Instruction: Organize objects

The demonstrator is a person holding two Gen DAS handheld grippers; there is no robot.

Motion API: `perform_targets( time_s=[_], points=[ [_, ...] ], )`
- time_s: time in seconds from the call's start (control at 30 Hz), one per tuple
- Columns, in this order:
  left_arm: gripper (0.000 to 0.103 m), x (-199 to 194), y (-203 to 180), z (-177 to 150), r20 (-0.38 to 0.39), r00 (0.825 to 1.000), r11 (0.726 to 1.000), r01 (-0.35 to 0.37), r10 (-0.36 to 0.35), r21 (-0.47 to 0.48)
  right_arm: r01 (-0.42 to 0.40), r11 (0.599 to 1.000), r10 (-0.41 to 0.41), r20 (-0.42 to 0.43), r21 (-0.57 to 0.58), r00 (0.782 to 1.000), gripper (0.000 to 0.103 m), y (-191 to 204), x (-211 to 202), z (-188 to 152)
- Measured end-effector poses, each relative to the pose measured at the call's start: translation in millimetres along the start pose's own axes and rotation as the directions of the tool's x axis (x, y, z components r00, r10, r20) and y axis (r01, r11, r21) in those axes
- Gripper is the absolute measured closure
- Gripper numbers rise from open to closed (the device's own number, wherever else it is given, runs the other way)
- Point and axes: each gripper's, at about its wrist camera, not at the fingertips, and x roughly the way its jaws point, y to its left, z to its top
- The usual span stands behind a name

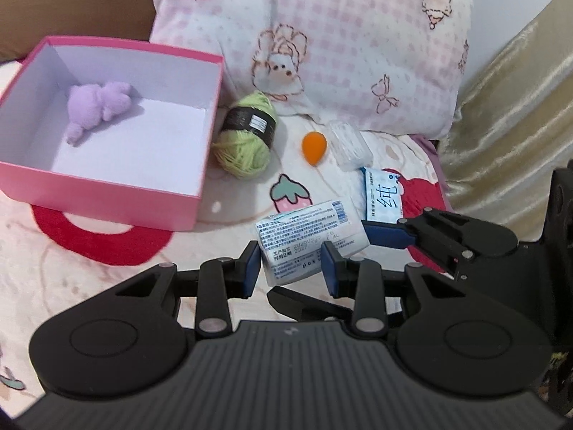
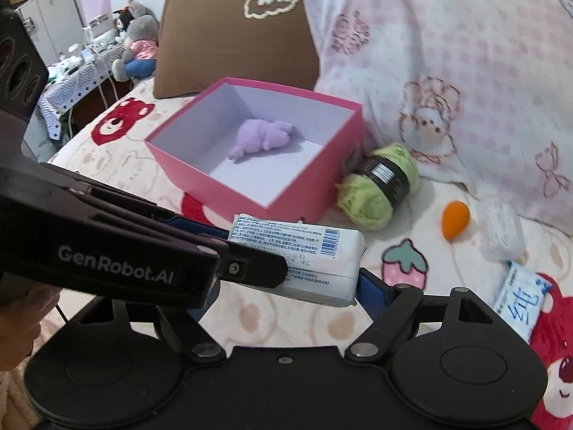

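Left wrist view: the left gripper [image 1: 290,263] clenches a white tissue pack [image 1: 311,238] between its blue fingers [image 1: 250,267], lifted above the bed [image 1: 53,279], beside the pink box [image 1: 107,186] holding a purple plush [image 1: 96,105].

Right wrist view: the right gripper [image 2: 286,297] stands released, the pack [image 2: 304,251] between its spread fingers [image 2: 372,288]; green yarn [image 2: 376,186] touches the box [image 2: 304,186].

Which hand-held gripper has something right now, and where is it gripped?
The left hand-held gripper pinches the white tissue pack by its near end. The right hand-held gripper stands open around that pack, seemingly without pressing it.
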Motion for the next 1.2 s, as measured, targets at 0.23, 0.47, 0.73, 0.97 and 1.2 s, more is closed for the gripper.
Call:
perform_targets(
  time_s=[0.23, 0.47, 0.73, 0.97, 1.2],
  points=[
    [0.069, -25, 14, 7, 0.014, 0.999, 0.999, -0.029, 0.029, 0.025, -0.011, 0.998, 0.011, -0.002, -0.069, 1.000, 0.030, 22, -6, 16],
    [0.069, -46, 42, 18, 0.074, 0.997, 1.000, -0.016, 0.017, -0.023, -0.027, 0.991, 0.028, 0.003, -0.133, 1.000, 0.040, 37, -4, 41],
    [0.069, -57, 74, 28, 0.127, 0.991, 0.997, -0.025, 0.035, -0.076, -0.046, 0.981, 0.048, 0.010, -0.188, 0.999, 0.047, 52, 10, 64],
    [0.069, -56, 96, 41, 0.146, 0.988, 0.994, -0.044, 0.058, -0.095, -0.060, 0.975, 0.060, -0.007, -0.216, 0.998, 0.050, 59, 30, 88],
    [0.069, -51, 120, 66, 0.148, 0.986, 0.994, -0.058, 0.071, -0.092, -0.068, 0.970, 0.060, -0.042, -0.233, 0.997, 0.051, 62, 52, 119]
  ],
)
